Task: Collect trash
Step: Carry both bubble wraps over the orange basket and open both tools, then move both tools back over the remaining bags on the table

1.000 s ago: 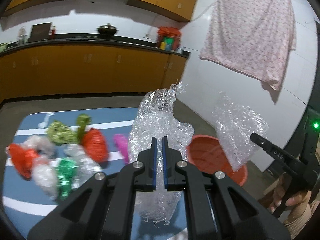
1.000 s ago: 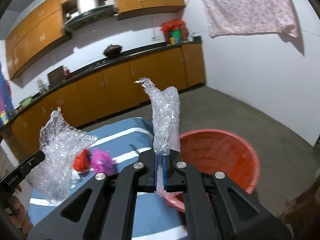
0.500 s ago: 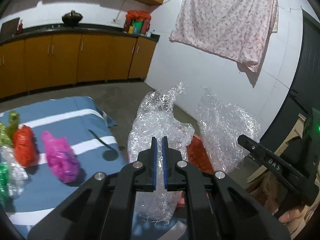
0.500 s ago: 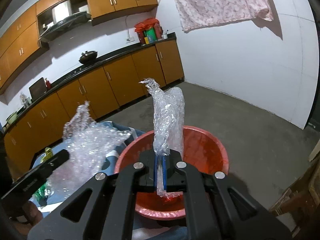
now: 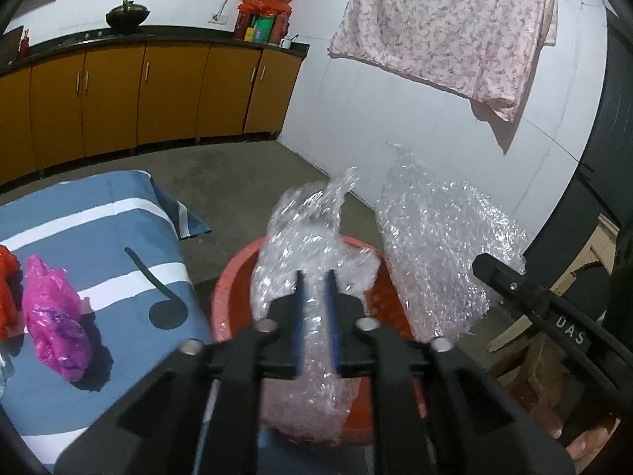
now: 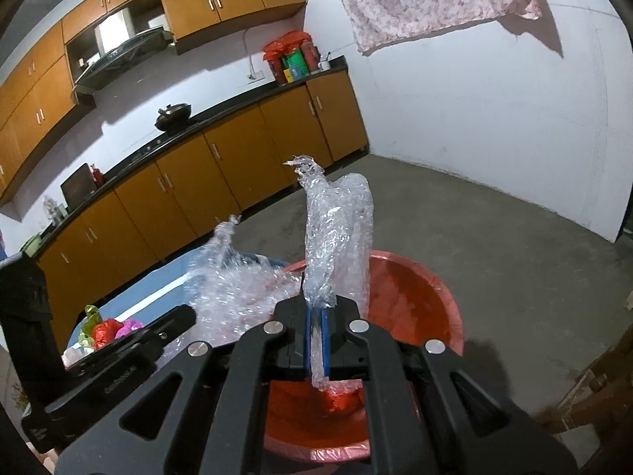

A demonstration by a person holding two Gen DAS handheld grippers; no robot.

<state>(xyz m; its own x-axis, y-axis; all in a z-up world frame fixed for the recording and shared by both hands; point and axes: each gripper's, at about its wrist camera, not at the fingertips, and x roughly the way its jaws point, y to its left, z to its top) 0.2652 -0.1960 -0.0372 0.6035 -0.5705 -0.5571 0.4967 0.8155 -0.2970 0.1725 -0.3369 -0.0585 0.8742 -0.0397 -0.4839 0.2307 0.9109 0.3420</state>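
My left gripper (image 5: 316,320) hangs over the red basin (image 5: 233,277) with a wad of clear bubble wrap (image 5: 308,237) between its fingers; the jaws stand a little apart. My right gripper (image 6: 316,336) is shut on a second piece of bubble wrap (image 6: 340,221), held upright over the same basin (image 6: 415,297). That second piece also shows in the left wrist view (image 5: 439,245), to the right of mine. The left gripper's wad shows in the right wrist view (image 6: 233,289), left of the basin.
A blue striped cloth (image 5: 99,245) lies left of the basin with a pink bag (image 5: 55,312) and a red one (image 5: 6,289) on it. Orange cabinets (image 5: 158,95) line the back wall. A pink sheet (image 5: 447,19) hangs on the white wall. Wooden furniture (image 5: 554,308) stands at right.
Both grippers have swung right from the cloth to over the red basin. The left jaws have parted slightly and the bubble wrap in them has sagged lower.
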